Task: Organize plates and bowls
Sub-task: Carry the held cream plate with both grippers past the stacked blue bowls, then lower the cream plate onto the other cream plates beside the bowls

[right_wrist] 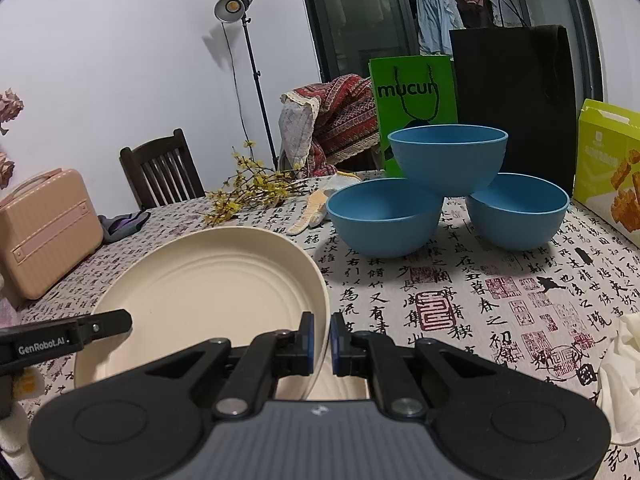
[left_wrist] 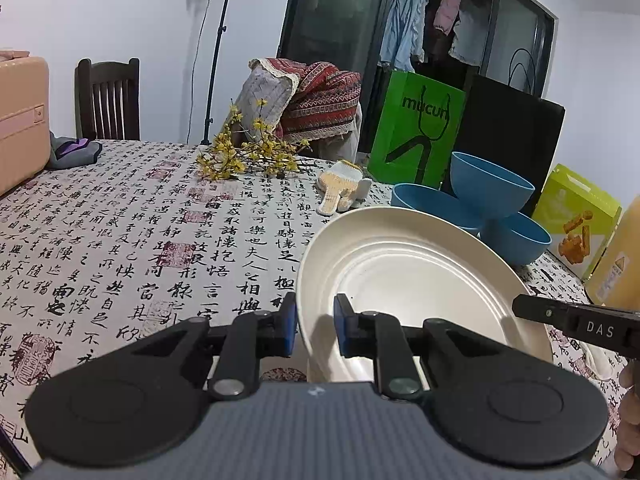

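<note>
Left-wrist view, L to R: pink case [left_wrist: 20, 120] sat at upper left of frame, yellow flower sprigs [left_wrist: 250, 156] top centre on the calligraphy tablecloth [left_wrist: 120, 240]. Left gripper [left_wrist: 316, 330] at lower centre pinched the near-left rim of the cream plate [left_wrist: 400, 280], jaws narrowly apart w/ the rim between the pads. Right-wrist view: right gripper [right_wrist: 322, 338] at lower centre was pressed onto the plate's right rim, jaws nearly together. Plate sat tilted, prob. lifted off the cloth by both grips so it stays steady. Both grippers pointed fwd and somewhat down. Three blue bowls [right_wrist: 448, 184] stood right of centre, one perched on the other two, well apart from the plate. Snack box [right_wrist: 612, 176] at far right.
</note>
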`<state>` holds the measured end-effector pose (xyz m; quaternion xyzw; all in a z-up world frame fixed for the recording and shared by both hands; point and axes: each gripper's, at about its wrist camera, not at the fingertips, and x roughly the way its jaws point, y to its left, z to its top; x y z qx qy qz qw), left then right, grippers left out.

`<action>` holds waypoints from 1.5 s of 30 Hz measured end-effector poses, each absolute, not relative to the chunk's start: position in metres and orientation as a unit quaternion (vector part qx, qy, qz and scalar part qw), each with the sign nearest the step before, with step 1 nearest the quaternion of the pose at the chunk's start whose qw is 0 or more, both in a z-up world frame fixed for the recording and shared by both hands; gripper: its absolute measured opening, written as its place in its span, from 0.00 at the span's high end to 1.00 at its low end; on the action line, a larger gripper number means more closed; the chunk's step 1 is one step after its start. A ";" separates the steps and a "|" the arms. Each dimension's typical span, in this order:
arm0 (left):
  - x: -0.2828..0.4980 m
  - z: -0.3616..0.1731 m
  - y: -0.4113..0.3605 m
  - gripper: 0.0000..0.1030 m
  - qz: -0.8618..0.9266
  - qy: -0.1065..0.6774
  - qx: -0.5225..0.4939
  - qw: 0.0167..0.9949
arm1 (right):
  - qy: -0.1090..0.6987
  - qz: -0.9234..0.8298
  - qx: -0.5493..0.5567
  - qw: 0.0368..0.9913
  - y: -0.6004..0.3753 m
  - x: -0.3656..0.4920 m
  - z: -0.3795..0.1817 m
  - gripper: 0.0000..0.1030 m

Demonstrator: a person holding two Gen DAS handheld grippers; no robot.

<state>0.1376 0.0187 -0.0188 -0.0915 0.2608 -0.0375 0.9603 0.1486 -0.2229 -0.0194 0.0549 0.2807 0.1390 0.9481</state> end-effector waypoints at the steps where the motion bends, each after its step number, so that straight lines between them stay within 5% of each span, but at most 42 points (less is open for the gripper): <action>1: 0.138 -0.019 0.018 0.81 -0.038 0.261 -0.091 0.960 | 0.281 0.139 0.055 0.948 -0.223 0.149 -0.019 0.92; 45: 0.132 -0.043 -0.006 0.81 -0.045 0.290 -0.044 0.955 | 0.303 0.120 0.045 0.944 -0.237 0.145 -0.049 0.92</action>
